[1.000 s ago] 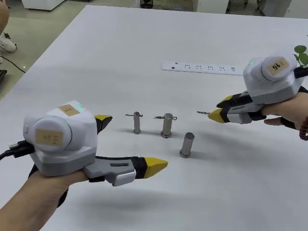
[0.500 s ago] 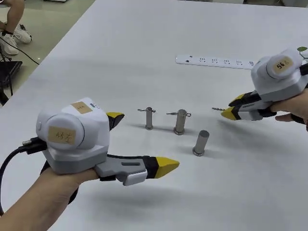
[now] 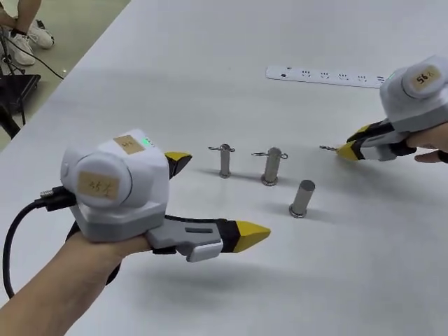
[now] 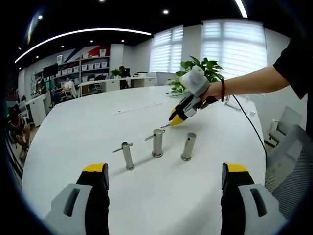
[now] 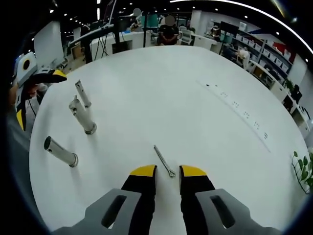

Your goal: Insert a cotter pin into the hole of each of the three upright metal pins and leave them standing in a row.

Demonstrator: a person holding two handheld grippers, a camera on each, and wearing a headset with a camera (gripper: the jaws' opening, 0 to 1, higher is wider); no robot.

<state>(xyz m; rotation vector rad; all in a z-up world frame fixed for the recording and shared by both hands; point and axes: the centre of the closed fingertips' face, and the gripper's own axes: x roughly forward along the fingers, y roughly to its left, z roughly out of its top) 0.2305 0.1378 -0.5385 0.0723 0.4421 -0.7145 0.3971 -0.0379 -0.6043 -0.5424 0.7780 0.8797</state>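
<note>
Three upright metal pins stand in a loose row mid-table. The left pin [image 3: 225, 161] and the middle pin [image 3: 271, 166] each carry a cotter pin through the top. The right pin [image 3: 302, 199] stands a little nearer to me, and its top is bare. My right gripper [image 3: 346, 151] hovers to the right of the row, shut on a cotter pin [image 3: 327, 148] that sticks out toward the pins. The right gripper view shows that cotter pin [image 5: 164, 160] between the nearly closed jaws. My left gripper [image 3: 215, 197] is open wide, low on the left, with nothing in it.
A white power strip [image 3: 325, 75] lies at the back of the white table [image 3: 175, 63]. A potted plant [image 4: 200, 66] stands beyond the right gripper [image 4: 178, 116] in the left gripper view. People sit at desks far behind the table.
The head camera has shifted, so the whole scene has slid right in the picture. Both grippers and the three pins keep about the same places relative to one another.
</note>
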